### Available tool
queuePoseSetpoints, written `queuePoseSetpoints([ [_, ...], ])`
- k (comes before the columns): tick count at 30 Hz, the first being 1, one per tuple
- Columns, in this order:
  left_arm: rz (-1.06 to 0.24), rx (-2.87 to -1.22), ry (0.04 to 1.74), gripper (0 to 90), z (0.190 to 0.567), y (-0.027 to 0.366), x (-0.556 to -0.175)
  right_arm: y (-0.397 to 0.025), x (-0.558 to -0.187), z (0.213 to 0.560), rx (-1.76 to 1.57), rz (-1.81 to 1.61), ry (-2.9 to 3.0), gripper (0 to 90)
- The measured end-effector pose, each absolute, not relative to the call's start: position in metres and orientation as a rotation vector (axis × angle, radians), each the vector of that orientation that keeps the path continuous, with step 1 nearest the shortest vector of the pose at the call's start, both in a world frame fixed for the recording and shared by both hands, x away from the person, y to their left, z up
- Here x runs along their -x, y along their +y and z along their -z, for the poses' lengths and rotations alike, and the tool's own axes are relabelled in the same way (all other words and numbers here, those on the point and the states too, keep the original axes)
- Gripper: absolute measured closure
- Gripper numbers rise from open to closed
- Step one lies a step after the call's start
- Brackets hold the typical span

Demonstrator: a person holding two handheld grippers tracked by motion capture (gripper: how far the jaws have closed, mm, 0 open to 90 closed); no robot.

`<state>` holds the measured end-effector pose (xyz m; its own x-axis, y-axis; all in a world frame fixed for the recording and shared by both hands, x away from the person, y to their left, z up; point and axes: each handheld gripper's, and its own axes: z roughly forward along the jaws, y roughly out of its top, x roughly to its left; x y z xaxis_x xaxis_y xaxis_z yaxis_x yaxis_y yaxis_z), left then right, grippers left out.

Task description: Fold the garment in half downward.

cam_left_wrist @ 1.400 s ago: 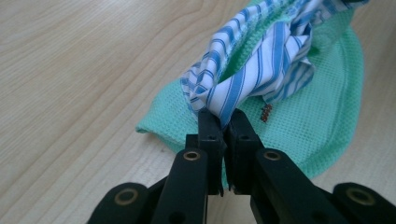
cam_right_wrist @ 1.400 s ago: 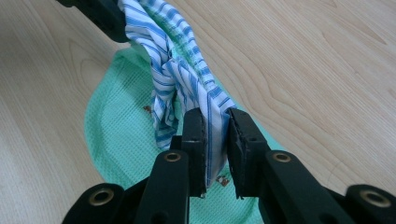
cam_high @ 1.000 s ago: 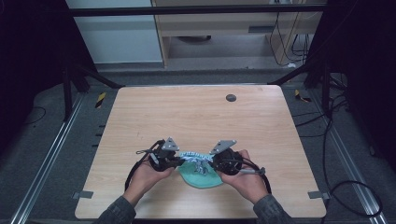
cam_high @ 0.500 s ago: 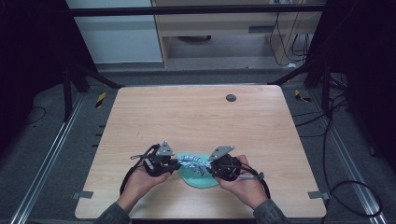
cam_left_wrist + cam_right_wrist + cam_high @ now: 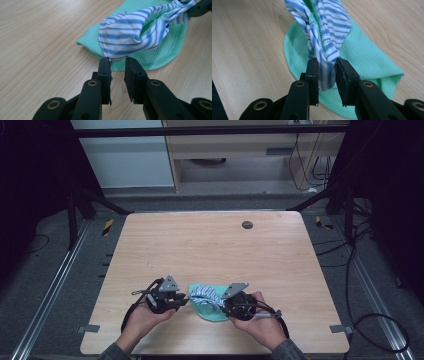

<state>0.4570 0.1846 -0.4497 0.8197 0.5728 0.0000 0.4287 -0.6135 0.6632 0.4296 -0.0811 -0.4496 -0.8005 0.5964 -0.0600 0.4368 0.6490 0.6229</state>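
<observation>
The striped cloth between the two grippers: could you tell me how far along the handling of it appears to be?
Done: the striped cloth is lifted off the green cloth, which lies on the table. In hand: the right gripper is pinching one end of it; the left gripper sits at the other end with jaws apart. Left: closing the left jaws, probably then spreading or folding.
</observation>
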Motion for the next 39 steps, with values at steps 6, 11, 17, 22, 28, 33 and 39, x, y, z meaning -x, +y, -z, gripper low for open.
queuePoseSetpoints([
  [6, -0.293, -2.307, 0.741, 74.2, 0.445, 0.189, -0.457, -0.079, -0.426, 0.453, -0.825, -0.88, 2.622, 71.6],
  [11, -0.311, -2.282, 0.752, 71.4, 0.442, 0.188, -0.461, -0.079, -0.424, 0.455, -0.832, -0.877, 2.624, 68.6],
  [17, -0.333, -2.25, 0.75, 68.9, 0.436, 0.18, -0.468, -0.079, -0.421, 0.456, -0.84, -0.867, 2.622, 60.5],
  [22, -0.34, -2.236, 0.735, 65.3, 0.435, 0.165, -0.473, -0.08, -0.42, 0.457, -0.848, -0.863, 2.622, 54.6],
  [28, -0.319, -2.274, 0.719, 64.4, 0.444, 0.159, -0.471, -0.083, -0.42, 0.456, -0.859, -0.857, 2.617, 50.3],
  [33, -0.319, -2.314, 0.716, 64.2, 0.458, 0.162, -0.465, -0.085, -0.418, 0.455, -0.871, -0.855, 2.61, 43.6],
  [39, -0.312, -2.331, 0.72, 63.4, 0.47, 0.164, -0.461, -0.082, -0.416, 0.456, -0.854, -0.851, 2.599, 34.4],
])
